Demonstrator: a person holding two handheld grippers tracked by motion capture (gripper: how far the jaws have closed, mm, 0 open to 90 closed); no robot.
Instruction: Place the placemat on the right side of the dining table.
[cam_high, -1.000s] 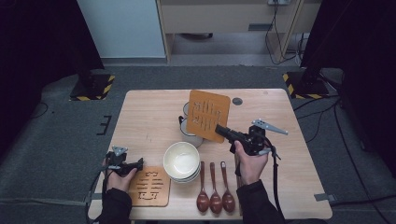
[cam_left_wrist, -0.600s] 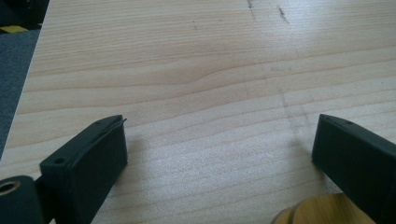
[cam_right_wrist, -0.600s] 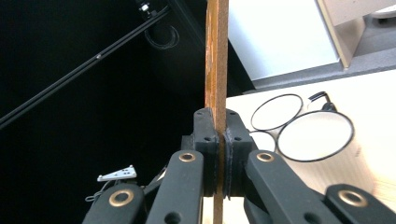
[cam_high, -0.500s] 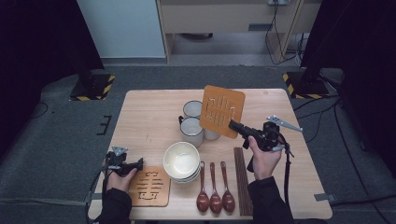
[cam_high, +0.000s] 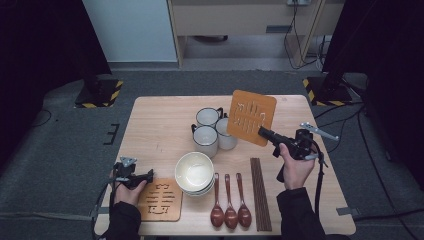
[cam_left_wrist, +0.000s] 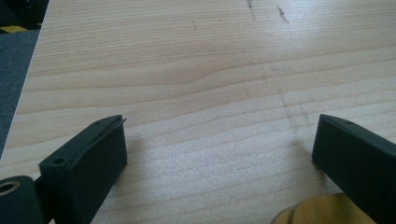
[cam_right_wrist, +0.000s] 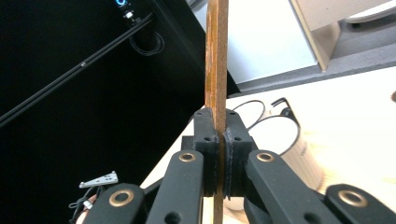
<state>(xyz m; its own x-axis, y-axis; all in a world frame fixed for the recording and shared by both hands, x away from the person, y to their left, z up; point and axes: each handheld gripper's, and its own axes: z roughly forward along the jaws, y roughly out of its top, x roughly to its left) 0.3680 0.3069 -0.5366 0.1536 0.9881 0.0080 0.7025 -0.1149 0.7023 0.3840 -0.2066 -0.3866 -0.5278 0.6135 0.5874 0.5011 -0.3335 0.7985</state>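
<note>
Held thing: we are carrying a carved wooden trivet in the air above the right half of the table, its flat face turned toward the high camera and its lower corner in the grip.

Right gripper: we are pinching the trivet's edge between jaws pressed together; in the right gripper view the board is rising edge-on from between the pads.

Left gripper: we are resting it low at the near left, jaws spread over bare wood (nothing between them in the left gripper view).

Second trivet: it is lying flat at the near left edge, just beside the left gripper.

Mugs: three white ones are standing together mid-table, and the held trivet is hanging just over and to the right of them.

Deciding relation: the trivet is extending up and to the left from the right gripper, its face nearly upright, so we judge that the wrist must roll it flat before it can be laid down; the bare wood to the right of the mugs lies nearest this hand.

Other ware: stacked bowls, three spoons and chopsticks are occupying the near middle (poor ground for a landing).

Nearer hand: the right one, which alone is bearing the load.
</note>
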